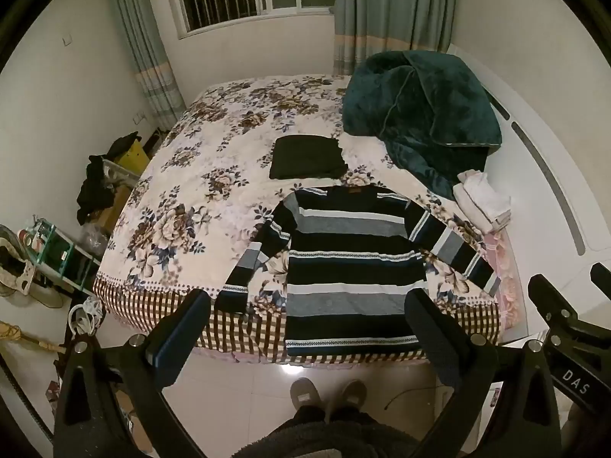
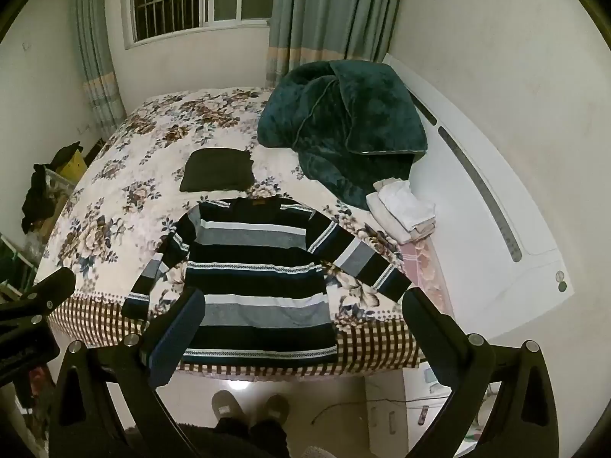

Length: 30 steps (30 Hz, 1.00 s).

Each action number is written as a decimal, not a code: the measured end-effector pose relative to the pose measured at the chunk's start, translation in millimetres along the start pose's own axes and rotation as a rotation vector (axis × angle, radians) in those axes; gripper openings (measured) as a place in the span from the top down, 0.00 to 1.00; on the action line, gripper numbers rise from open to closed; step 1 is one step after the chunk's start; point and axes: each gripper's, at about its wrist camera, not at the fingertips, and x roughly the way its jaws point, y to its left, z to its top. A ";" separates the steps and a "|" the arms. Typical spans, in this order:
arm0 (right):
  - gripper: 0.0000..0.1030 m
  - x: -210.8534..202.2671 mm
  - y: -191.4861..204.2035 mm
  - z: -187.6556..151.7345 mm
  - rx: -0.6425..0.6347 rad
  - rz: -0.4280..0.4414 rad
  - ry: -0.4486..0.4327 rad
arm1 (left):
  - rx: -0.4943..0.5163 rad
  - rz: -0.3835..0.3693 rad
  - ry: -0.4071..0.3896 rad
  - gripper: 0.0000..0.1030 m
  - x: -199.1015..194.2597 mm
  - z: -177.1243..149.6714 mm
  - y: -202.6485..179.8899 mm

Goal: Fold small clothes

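A striped long-sleeved sweater in black, grey and white lies flat on the floral bed, sleeves spread, hem at the near edge. It also shows in the right wrist view. My left gripper is open and empty, held above the floor in front of the hem. My right gripper is open and empty, also in front of the hem. The right gripper shows at the right edge of the left wrist view.
A folded dark garment lies behind the sweater. A heaped green blanket and a stack of folded pale clothes sit at the right. Shelves and clutter stand left of the bed. My slippered feet are on the tiled floor.
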 end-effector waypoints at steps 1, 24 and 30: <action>0.00 -0.5 0.4 -0.1 -0.005 -0.005 -0.005 | -0.001 0.001 -0.001 0.00 0.0 0.3 -0.2; 0.00 -9.0 2.4 2.1 -0.008 0.015 -0.002 | -0.010 -0.002 -0.013 0.00 -11.5 -0.9 3.9; 0.00 -7.3 -0.1 2.8 -0.018 0.018 -0.004 | -0.009 -0.003 -0.009 0.00 -13.2 1.7 2.0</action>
